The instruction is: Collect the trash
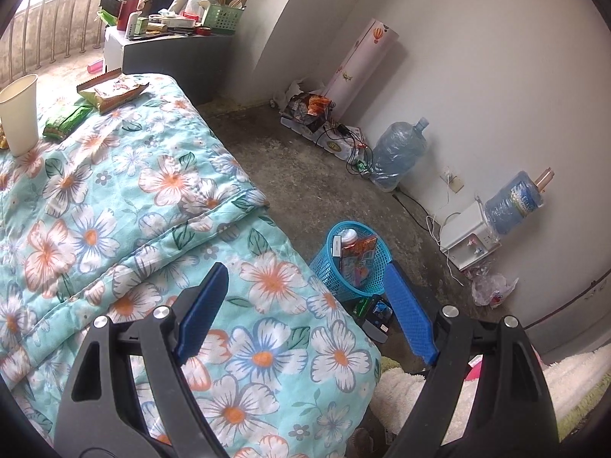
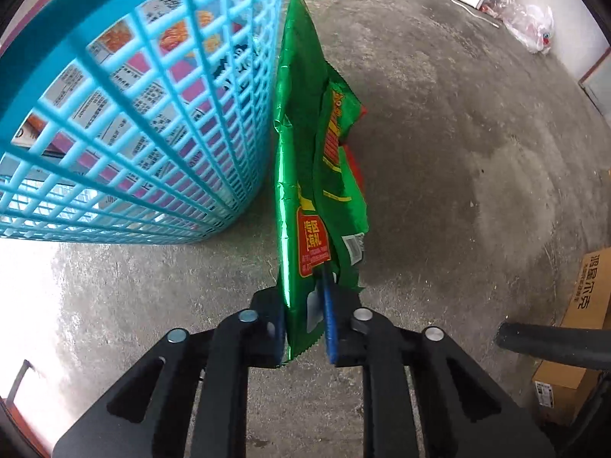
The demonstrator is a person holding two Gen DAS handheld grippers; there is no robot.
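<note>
A green foil snack bag (image 2: 317, 152) hangs upright over the concrete floor, just outside the wall of the blue mesh basket (image 2: 133, 114). My right gripper (image 2: 305, 305) is shut on the bag's lower edge. The basket (image 1: 351, 259) holds several packets and stands on the floor beside the bed. My left gripper (image 1: 305, 271) is open and holds nothing, hovering over the corner of the floral quilt (image 1: 152, 210). On the far end of the quilt lie a paper cup (image 1: 19, 114), a green wrapper (image 1: 67, 122) and a crumpled snack bag (image 1: 112, 91).
A water dispenser (image 1: 469, 240) with cables, a large water bottle (image 1: 397, 152) and a plastic bag (image 1: 492, 290) line the wall. A cluttered side table (image 1: 172, 38) stands past the bed. A cardboard box (image 2: 580, 313) and a dark bar (image 2: 553, 343) sit right of my right gripper.
</note>
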